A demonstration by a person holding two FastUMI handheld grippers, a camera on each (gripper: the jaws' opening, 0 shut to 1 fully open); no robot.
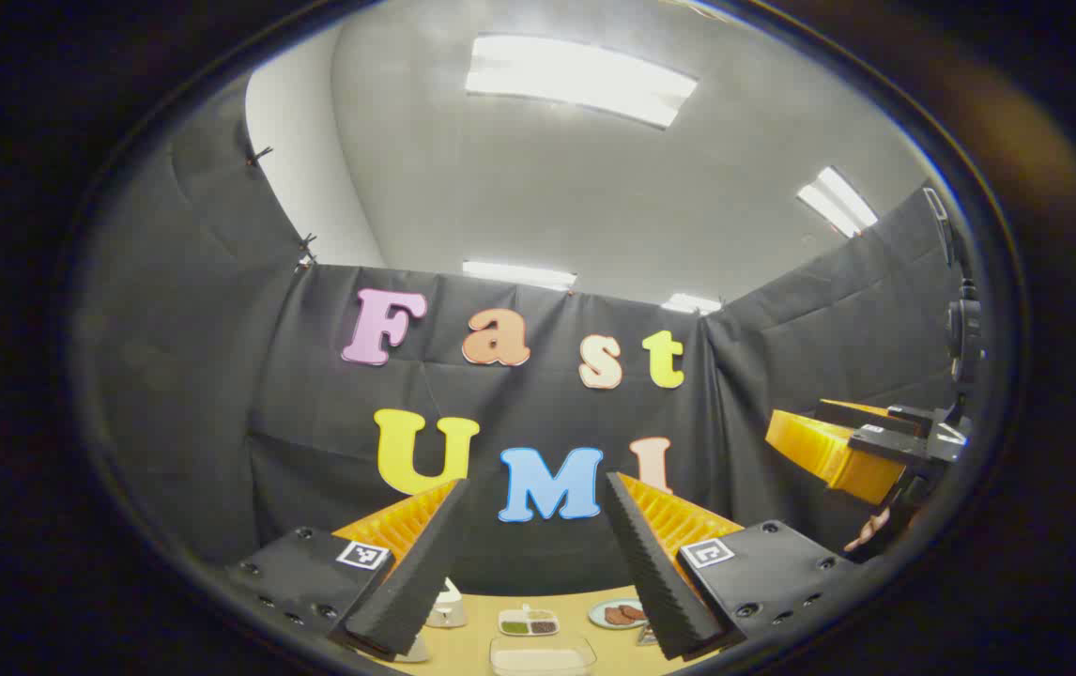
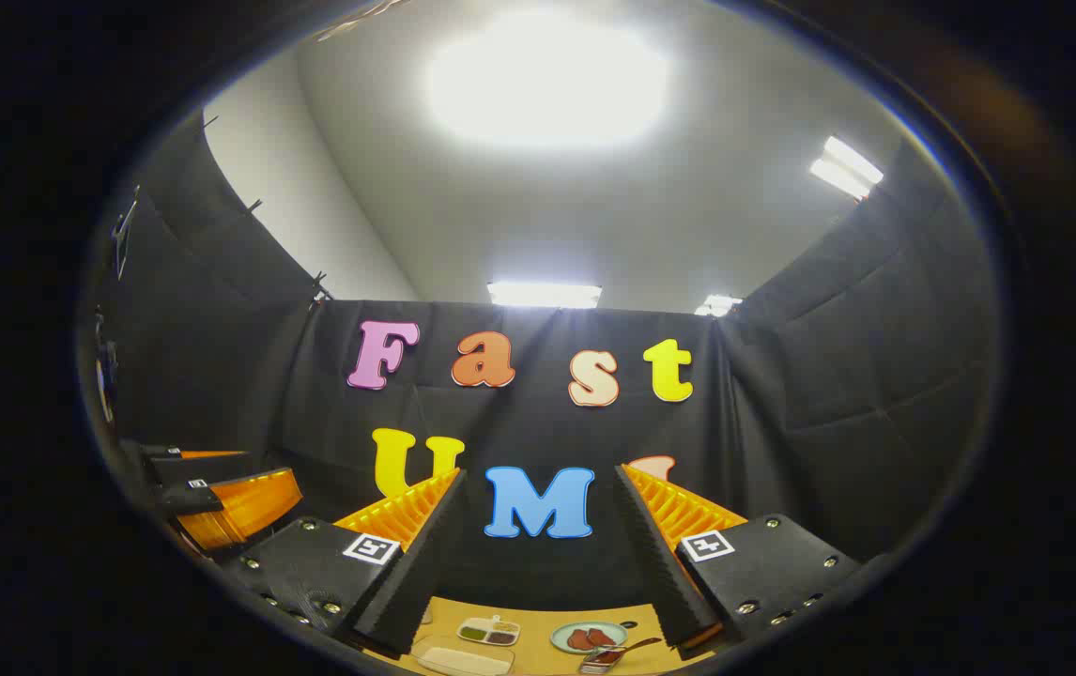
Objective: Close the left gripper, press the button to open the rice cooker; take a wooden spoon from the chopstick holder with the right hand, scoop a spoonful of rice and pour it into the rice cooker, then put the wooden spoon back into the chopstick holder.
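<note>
In the left gripper view the left gripper (image 1: 535, 493) points up at the booth wall, fingers wide apart and empty; below it on the table (image 1: 472, 648) sit a small divided dish (image 1: 528, 622) and a plate (image 1: 620, 613). At far right the right gripper (image 1: 862, 441) hangs, its spread hard to judge here; in its own view its fingers stand apart, with a brown spoon-like utensil (image 2: 627, 650) lying beside the plate

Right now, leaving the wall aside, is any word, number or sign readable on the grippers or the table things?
None readable.
Left gripper and right gripper: square black-and-white markers, patterns only, no letters.
Divided dish and plate on the table: no label visible.
</note>
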